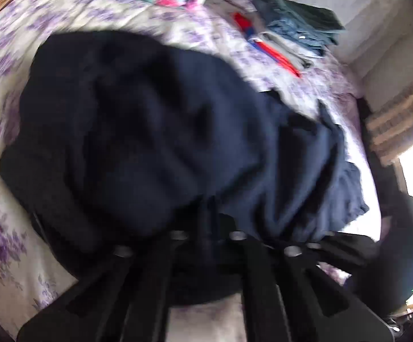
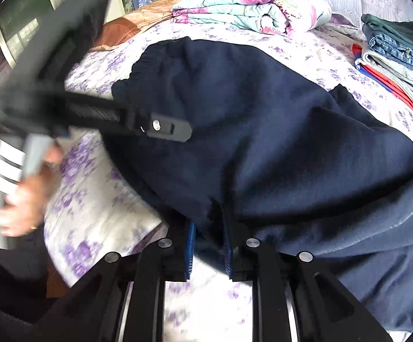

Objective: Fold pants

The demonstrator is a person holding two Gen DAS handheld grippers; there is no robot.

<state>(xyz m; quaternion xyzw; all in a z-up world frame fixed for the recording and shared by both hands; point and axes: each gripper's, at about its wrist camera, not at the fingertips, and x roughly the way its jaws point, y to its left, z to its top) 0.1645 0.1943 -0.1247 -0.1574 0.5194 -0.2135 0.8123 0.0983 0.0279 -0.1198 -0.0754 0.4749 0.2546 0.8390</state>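
Floral bedsheet lies under navy sweatpants spread ahead of my jaws. My right gripper pinches their near edge; my left gripper is clamped on fabric. Uneven pulls could bunch them.

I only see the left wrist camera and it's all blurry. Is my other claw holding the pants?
Observer: Yes, the right claw has dark pants fabric pinched between its blue pads.
Operator: Where's the stretchy top?
Observer: The gathered waistband is the pants' far left edge, lying on the bed.
Operator: What's my left claw doing?
Observer: Seen from the side, the left claw is shut, its tip over the pants just below that waistband.
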